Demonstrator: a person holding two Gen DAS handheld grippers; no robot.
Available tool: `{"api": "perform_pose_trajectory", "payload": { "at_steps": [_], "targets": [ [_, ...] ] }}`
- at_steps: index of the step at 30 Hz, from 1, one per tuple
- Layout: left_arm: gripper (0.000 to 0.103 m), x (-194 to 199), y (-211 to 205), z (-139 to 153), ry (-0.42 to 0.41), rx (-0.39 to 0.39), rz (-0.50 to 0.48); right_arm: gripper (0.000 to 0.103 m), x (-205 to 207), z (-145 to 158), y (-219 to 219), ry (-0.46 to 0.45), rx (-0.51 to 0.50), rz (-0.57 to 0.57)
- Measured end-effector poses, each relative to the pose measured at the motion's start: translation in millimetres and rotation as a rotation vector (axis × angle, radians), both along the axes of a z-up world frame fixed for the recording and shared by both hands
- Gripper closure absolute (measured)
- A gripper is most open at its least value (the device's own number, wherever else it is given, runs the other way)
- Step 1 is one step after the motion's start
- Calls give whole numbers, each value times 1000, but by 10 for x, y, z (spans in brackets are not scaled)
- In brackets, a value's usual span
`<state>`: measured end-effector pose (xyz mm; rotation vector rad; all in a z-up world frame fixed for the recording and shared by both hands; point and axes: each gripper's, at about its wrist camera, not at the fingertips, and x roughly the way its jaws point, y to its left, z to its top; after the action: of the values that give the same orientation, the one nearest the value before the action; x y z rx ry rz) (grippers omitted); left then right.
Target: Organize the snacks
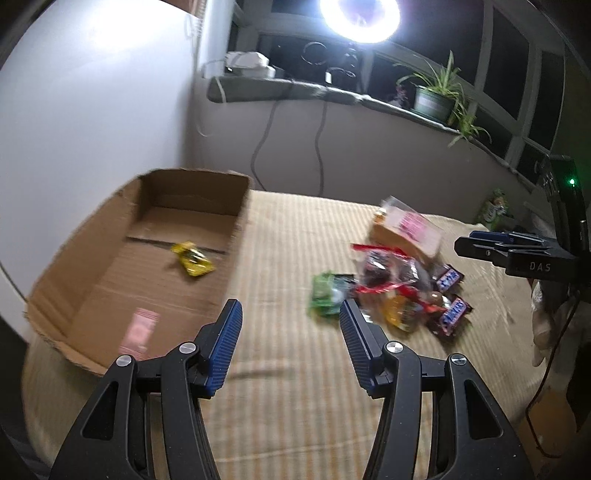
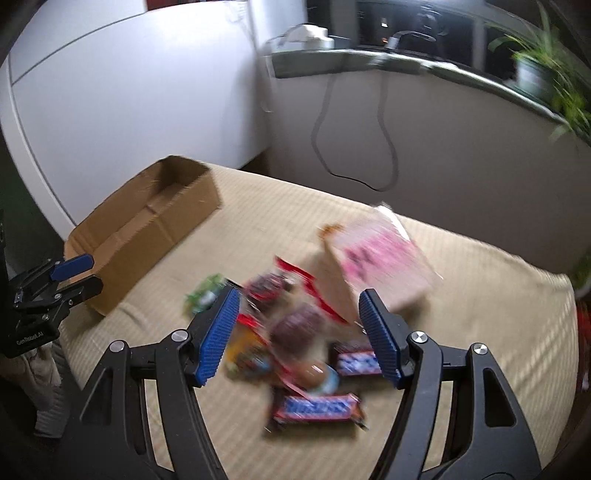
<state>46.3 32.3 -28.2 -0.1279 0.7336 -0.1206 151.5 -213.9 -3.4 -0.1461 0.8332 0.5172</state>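
On a beige striped tablecloth (image 1: 288, 229) lies a pile of snacks: a green packet (image 1: 327, 295), a clear bag with red edges (image 1: 384, 273), two Snickers bars (image 1: 456, 314) and a pink-labelled pack (image 1: 410, 229). My left gripper (image 1: 290, 317) hangs open and empty between the pile and an open cardboard box (image 1: 110, 273). In the box lie a yellow packet (image 1: 192, 259) and a pink one (image 1: 138, 332). My right gripper (image 2: 300, 295) stands open over the blurred pile, its pads clear of it, with a Snickers bar (image 2: 317, 406) below. Each view shows the other gripper, the right gripper (image 1: 491, 245) and the left gripper (image 2: 92, 273).
The cardboard box (image 2: 147, 229) sits at the table's left end near a white wall (image 1: 92, 122). Behind the table runs a sill with a potted plant (image 1: 436, 96), a bright ring lamp (image 1: 360, 14) and hanging cables (image 1: 317, 147). A green bottle (image 1: 495, 208) stands far right.
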Motion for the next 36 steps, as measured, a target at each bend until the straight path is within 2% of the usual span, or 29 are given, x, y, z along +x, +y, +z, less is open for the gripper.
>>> {"api": "perform_pose_trajectory", "payload": {
  "at_steps": [5, 9, 15, 21, 29, 32, 34, 36],
  "targets": [
    [49, 38, -196, -77, 28, -11, -36, 33, -63, -101, -333, 22, 11, -44],
    [49, 68, -297, -136, 47, -17, -52, 33, -136, -204, -500, 58, 35, -38],
    [51, 117, -394, -211, 71, -24, -67, 33, -295, -397, -524, 105, 43, -6],
    [52, 165, -455, -287, 90, -20, -70, 33, -304, -472, -499, 102, 23, -12],
    [55, 255, -501, -367, 116, -27, -72, 17, -6, -478, -590, 105, 24, -73],
    [56, 307, -527, -398, 125, -22, -73, 14, 79, -526, -519, 113, 4, -48],
    [63, 358, -523, -419, 132, -25, -72, 14, 123, -571, -460, 116, -14, -41],
    [66, 396, -529, -441, 140, -23, -75, 14, 166, -614, -420, 124, -23, -35]
  ]
}}
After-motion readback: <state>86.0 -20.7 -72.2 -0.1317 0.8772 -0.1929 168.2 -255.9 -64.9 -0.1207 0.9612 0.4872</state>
